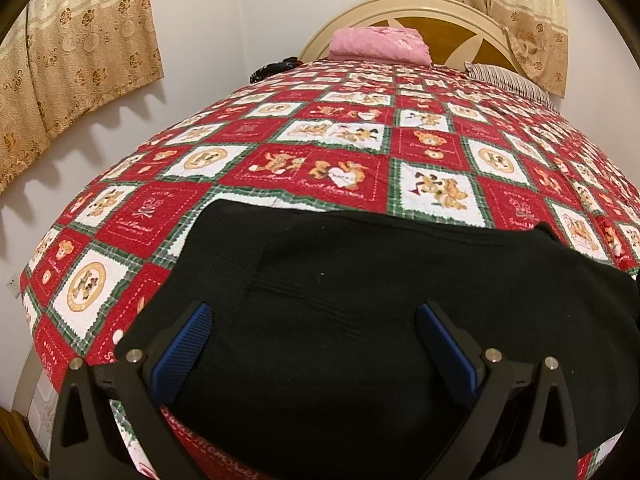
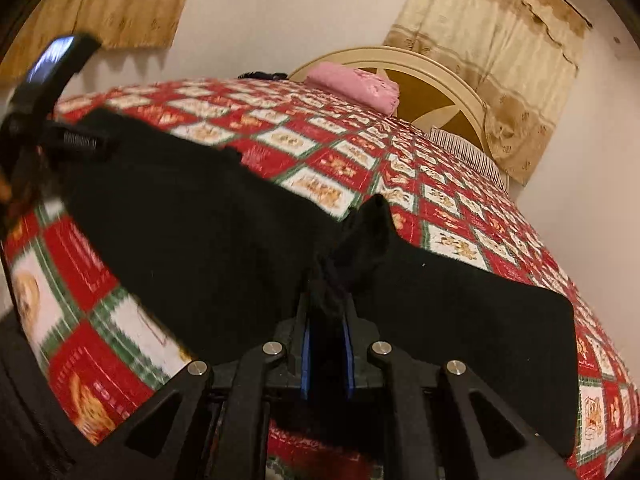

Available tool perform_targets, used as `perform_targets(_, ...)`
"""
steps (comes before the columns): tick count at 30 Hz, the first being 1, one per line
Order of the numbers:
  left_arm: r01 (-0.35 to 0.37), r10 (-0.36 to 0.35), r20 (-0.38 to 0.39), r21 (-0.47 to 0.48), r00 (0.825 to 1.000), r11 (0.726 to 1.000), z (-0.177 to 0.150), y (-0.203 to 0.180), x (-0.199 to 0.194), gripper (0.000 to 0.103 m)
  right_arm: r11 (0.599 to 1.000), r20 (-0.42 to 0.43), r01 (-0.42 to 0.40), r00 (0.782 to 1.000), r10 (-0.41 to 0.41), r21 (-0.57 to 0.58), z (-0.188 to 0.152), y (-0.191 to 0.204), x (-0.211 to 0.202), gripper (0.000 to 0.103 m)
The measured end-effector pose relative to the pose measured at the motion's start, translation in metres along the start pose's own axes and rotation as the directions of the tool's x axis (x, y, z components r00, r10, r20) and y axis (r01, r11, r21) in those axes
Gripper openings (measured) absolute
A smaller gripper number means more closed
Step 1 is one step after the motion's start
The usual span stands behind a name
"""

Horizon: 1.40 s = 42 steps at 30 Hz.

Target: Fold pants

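Observation:
Black pants [image 1: 360, 320] lie spread across the near part of a red, white and green teddy-bear bedspread [image 1: 280, 160]. My left gripper [image 1: 314, 312] hovers over them, open, its blue pads [image 1: 180, 344] wide apart with nothing pinched. In the right wrist view the pants [image 2: 200, 232] stretch from far left to lower right. My right gripper [image 2: 327, 304] is shut on a bunched fold of the black cloth [image 2: 360, 236], which rises out of the narrow gap between its fingers. The left tool's black frame [image 2: 44, 92] shows blurred at the left edge.
A folded pink cloth [image 1: 378, 44] sits by the round cream headboard [image 1: 440, 12], with a striped pillow [image 1: 508, 80] to its right. A dark item [image 1: 272, 68] lies at the bed's far left corner. White wall and beige curtains [image 1: 80, 60] flank the bed.

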<state>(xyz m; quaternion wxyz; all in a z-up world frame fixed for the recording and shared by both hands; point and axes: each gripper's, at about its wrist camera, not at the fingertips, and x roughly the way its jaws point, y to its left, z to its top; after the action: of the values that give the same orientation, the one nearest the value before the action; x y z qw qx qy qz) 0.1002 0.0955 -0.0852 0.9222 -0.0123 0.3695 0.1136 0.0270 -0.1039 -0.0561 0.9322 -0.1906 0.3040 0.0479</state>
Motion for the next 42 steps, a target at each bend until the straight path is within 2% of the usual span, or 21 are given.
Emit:
perform_targets(7, 0.000, 0.000, 0.000, 0.000, 1.000, 1.000, 0.000, 0.000, 0.000, 0.103, 0.972, 0.025, 0.092, 0.996, -0.089, -0.215, -0.015, 0.021, -0.011, 0.018)
perform_targets(9, 0.000, 0.000, 0.000, 0.000, 1.000, 1.000, 0.000, 0.000, 0.000, 0.103, 0.977, 0.016, 0.050, 0.999, -0.047, -0.206, -0.014, 0.020, -0.021, 0.021)
perform_targets(10, 0.001, -0.001, 0.000, 0.000, 1.000, 1.000, 0.000, 0.000, 0.000, 0.103, 0.987, 0.010, -0.049, 0.999, 0.051, -0.154, -0.011, 0.012, -0.031, 0.041)
perform_targets(11, 0.001, -0.001, 0.000, 0.000, 1.000, 1.000, 0.000, 0.000, 0.000, 0.103, 0.983, 0.010, -0.157, 0.987, 0.158, -0.091, -0.009, 0.001, -0.039, 0.065)
perform_targets(12, 0.000, 0.000, 0.000, 0.000, 1.000, 1.000, 0.000, 0.000, 0.000, 0.103, 0.969, 0.026, -0.244, 0.969, 0.245, -0.027, -0.005, -0.011, -0.047, 0.071)
perform_targets(13, 0.000, 0.000, 0.000, 0.000, 1.000, 1.000, 0.000, 0.000, 0.000, 0.103, 0.955, 0.051, -0.296, 0.954, 0.295, 0.025, -0.002, -0.022, -0.054, 0.072)
perform_targets(14, 0.000, 0.000, 0.001, 0.000, 1.000, 1.000, 0.000, 0.000, 0.000, 0.103, 0.939, 0.084, -0.331, 0.942, 0.325, 0.088, 0.003, -0.037, -0.059, 0.072)
perform_targets(16, 0.000, 0.000, 0.000, 0.000, 1.000, 1.000, 0.000, 0.000, 0.000, 0.103, 0.911, 0.132, -0.345, 0.937, 0.323, 0.227, 0.011, -0.067, -0.058, 0.070)
perform_targets(19, 0.001, -0.001, 0.000, 0.000, 1.000, 1.000, 0.000, 0.000, 0.000, 0.103, 0.843, 0.121, -0.310, 0.950, 0.287, 0.439, 0.019, -0.109, -0.025, 0.018)
perform_targets(20, 0.001, -0.001, 0.000, 0.000, 1.000, 1.000, 0.000, 0.000, 0.000, 0.103, 0.829, 0.089, -0.278, 0.959, 0.270, 0.486, 0.020, -0.116, -0.009, 0.017)
perform_targets(21, 0.001, -0.001, 0.000, 0.000, 1.000, 1.000, 0.000, 0.000, 0.000, 0.103, 0.819, 0.057, -0.263, 0.960, 0.273, 0.510, 0.022, -0.118, 0.006, 0.017)
perform_targets(23, 0.001, -0.001, 0.002, 0.001, 1.000, 1.000, 0.000, 0.000, 0.000, 0.103, 0.796, -0.012, -0.267, 0.945, 0.326, 0.544, 0.024, -0.113, 0.041, 0.017)
perform_targets(26, 0.001, -0.001, 0.004, 0.002, 1.000, 1.000, 0.000, -0.001, 0.000, 0.103, 0.789, -0.095, -0.229, 0.936, 0.340, 0.570, 0.025, -0.099, 0.073, 0.017)
perform_targets(28, 0.001, -0.001, 0.004, 0.003, 1.000, 1.000, 0.000, -0.001, 0.000, 0.103, 0.782, -0.085, -0.210, 0.944, 0.318, 0.587, 0.033, -0.101, 0.079, 0.017)
perform_targets(31, 0.003, -0.003, 0.004, 0.002, 1.000, 1.000, 0.000, -0.001, 0.000, 0.103, 0.749, -0.048, -0.250, 0.935, 0.351, 0.613, 0.033, -0.108, 0.085, 0.018)
perform_targets(34, 0.006, -0.006, 0.007, 0.002, 1.000, 1.000, -0.001, -0.001, 0.000, 0.103, 0.652, 0.101, -0.363, 0.910, 0.403, 0.666, 0.022, -0.129, 0.057, 0.018)
perform_targets(35, 0.005, -0.005, 0.006, 0.002, 1.000, 1.000, 0.000, -0.001, 0.000, 0.103, 0.646, 0.134, -0.385, 0.905, 0.403, 0.660, 0.020, -0.130, 0.045, 0.018)
perform_targets(37, 0.002, -0.002, 0.004, 0.006, 1.000, 1.000, 0.000, -0.002, 0.000, 0.103, 0.671, 0.157, -0.417, 0.897, 0.414, 0.613, 0.013, -0.133, 0.016, 0.018)
perform_targets(39, 0.003, -0.003, 0.004, 0.005, 1.000, 1.000, 0.000, -0.002, 0.000, 0.103, 0.718, 0.125, -0.411, 0.900, 0.417, 0.562, 0.004, -0.127, -0.003, 0.019)
perform_targets(40, 0.003, -0.003, 0.005, 0.006, 1.000, 1.000, 0.000, -0.002, 0.000, 0.103, 0.741, 0.107, -0.398, 0.907, 0.408, 0.540, -0.002, -0.123, -0.012, 0.025)
perform_targets(42, 0.001, -0.001, 0.005, 0.006, 1.000, 1.000, 0.001, -0.002, 0.000, 0.103, 0.779, 0.093, -0.388, 0.913, 0.397, 0.493, -0.013, -0.112, -0.030, 0.047)
